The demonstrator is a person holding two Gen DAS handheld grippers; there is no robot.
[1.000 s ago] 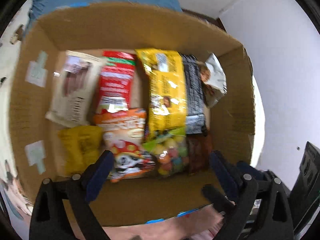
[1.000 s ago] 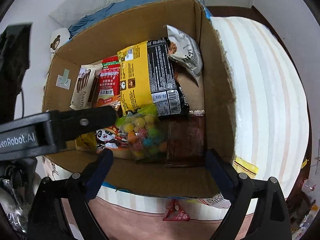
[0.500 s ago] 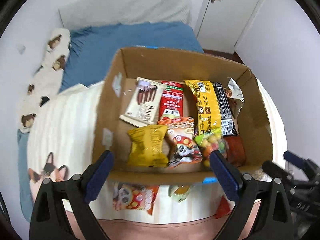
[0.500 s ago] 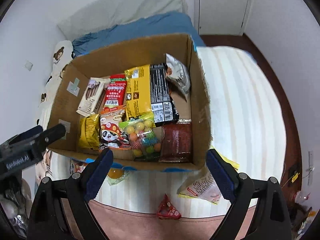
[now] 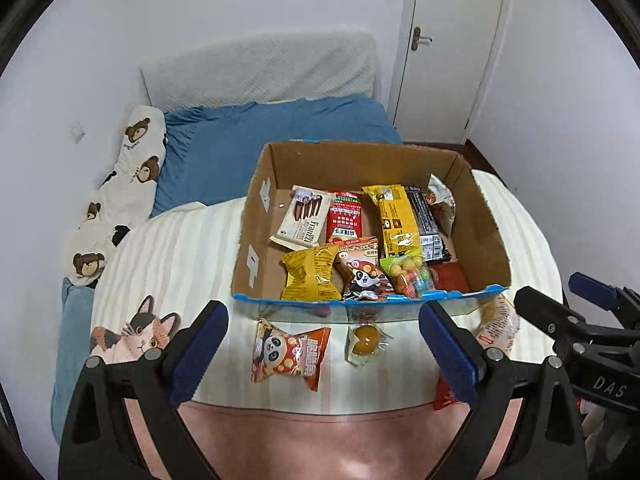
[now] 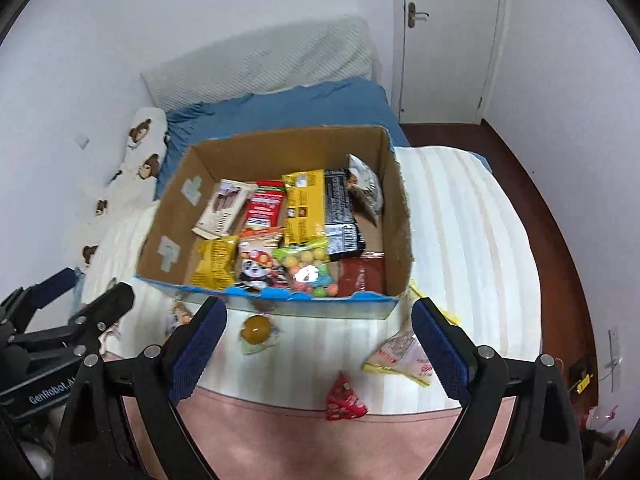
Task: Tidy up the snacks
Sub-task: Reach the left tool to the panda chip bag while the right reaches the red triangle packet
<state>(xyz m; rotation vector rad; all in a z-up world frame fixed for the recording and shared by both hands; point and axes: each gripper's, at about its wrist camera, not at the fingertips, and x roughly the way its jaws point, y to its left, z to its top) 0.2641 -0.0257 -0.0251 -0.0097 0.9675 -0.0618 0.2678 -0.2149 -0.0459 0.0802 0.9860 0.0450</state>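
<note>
A cardboard box sits on the striped bed cover, filled with several snack packets, among them a yellow bag and a bag of coloured balls. In front of the box lie loose snacks: an orange panda packet, a jelly cup, a yellow-white packet and a small red packet. My left gripper hovers open and empty above the panda packet and jelly cup. Over the bed near the box, my right gripper is also open and holds nothing.
The bed has a blue sheet, a bear-print pillow at the left and a grey headboard cushion. A white door stands at the back right. Dark wooden floor runs along the bed's right side.
Both grippers have drawn back and up from inside the box. The box now looks smaller and farther away, and the loose snacks on the bed have come into view.
</note>
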